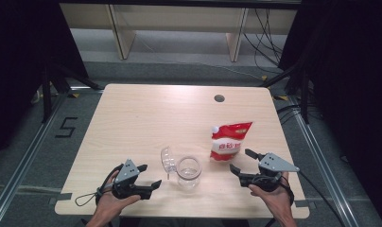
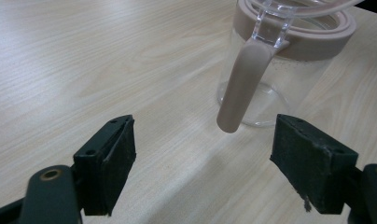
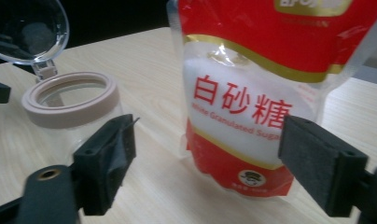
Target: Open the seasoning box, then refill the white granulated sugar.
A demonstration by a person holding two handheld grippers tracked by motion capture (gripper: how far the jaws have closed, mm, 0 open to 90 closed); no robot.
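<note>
1. High view: the table (image 1: 146, 113) carries a sugar bag (image 1: 228, 141) standing right of centre and a jar (image 1: 188, 172) near the front edge, lid (image 1: 167, 159) flipped open.
2. Right gripper (image 1: 245, 165) is released, jaws wide; the bag (image 3: 252, 102) stands just beyond them, not touched.
3. Left gripper (image 1: 149, 176) is released too; the jar (image 2: 280, 70) is just ahead, its handle (image 2: 245, 84) facing the jaws.

Plenty of bare bench (image 1: 146, 118) across the far half and left side, open for passing. Near the front edge, blocked by the glass jar (image 1: 188, 172) (lid (image 1: 167, 158) flipped up on its left) and the sugar pouch (image 1: 228, 142) standing just right of it, with a narrow gap between.
</note>
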